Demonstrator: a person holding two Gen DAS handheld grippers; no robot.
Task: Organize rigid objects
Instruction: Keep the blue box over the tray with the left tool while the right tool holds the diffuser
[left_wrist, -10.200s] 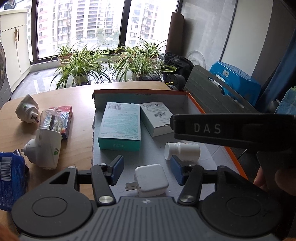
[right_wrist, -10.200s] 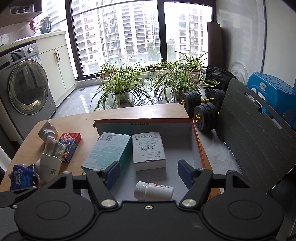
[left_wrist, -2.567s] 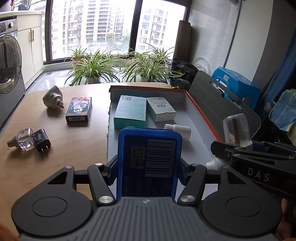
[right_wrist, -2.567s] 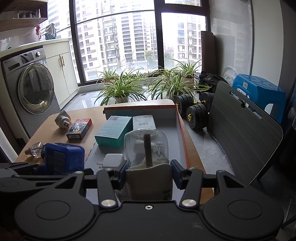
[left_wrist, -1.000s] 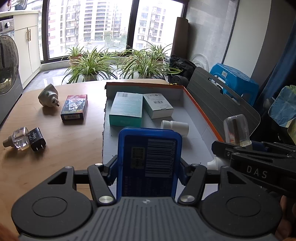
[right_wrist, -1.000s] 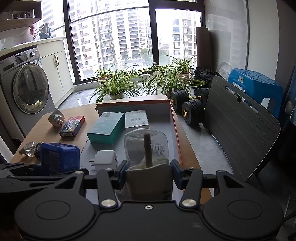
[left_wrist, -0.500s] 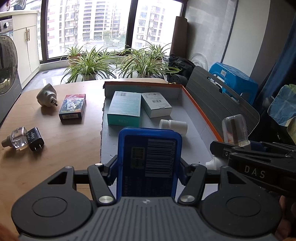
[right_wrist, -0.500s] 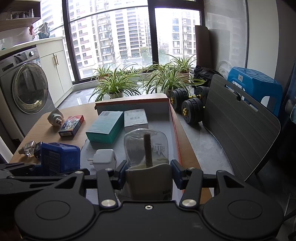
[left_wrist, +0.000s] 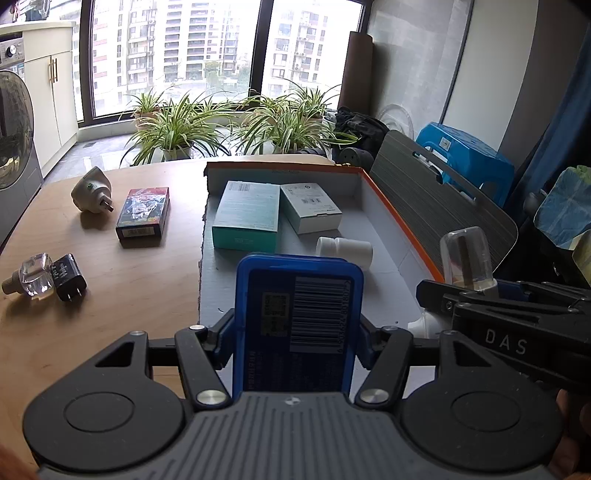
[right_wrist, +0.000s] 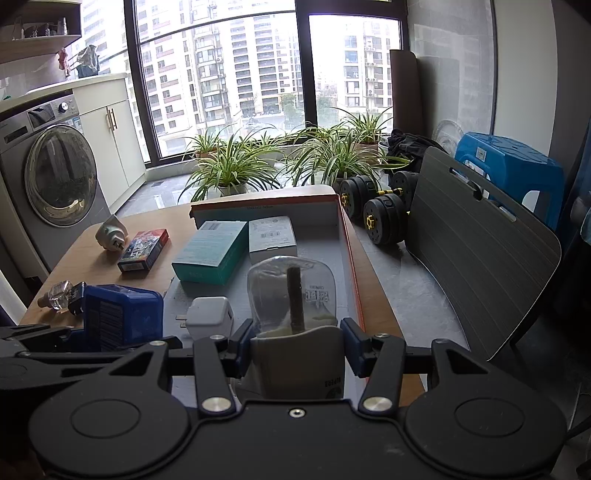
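My left gripper (left_wrist: 295, 343) is shut on a blue box (left_wrist: 299, 321) with a barcode, held upright above the near end of the orange-rimmed tray (left_wrist: 402, 225). My right gripper (right_wrist: 297, 341) is shut on a white plug-in vaporizer with a clear bottle (right_wrist: 291, 299); it also shows in the left wrist view, vaporizer (left_wrist: 467, 254) at the right. The blue box (right_wrist: 122, 317) appears at the left of the right wrist view. In the tray lie a teal box (left_wrist: 247, 214), a white box (left_wrist: 310, 206), a white pill bottle (left_wrist: 345, 249) and a white charger (right_wrist: 207, 317).
On the wooden table (left_wrist: 110, 280) left of the tray lie a white plug-in device (left_wrist: 92, 188), a red-black card box (left_wrist: 144, 212), a clear bottle (left_wrist: 33, 275) and a black charger (left_wrist: 68, 275). A grey chair back (right_wrist: 476, 258), dumbbells (right_wrist: 380, 210) and plants (right_wrist: 236, 166) stand beyond.
Over the last second nothing has visibly changed; both grippers hold their objects still over the tray.
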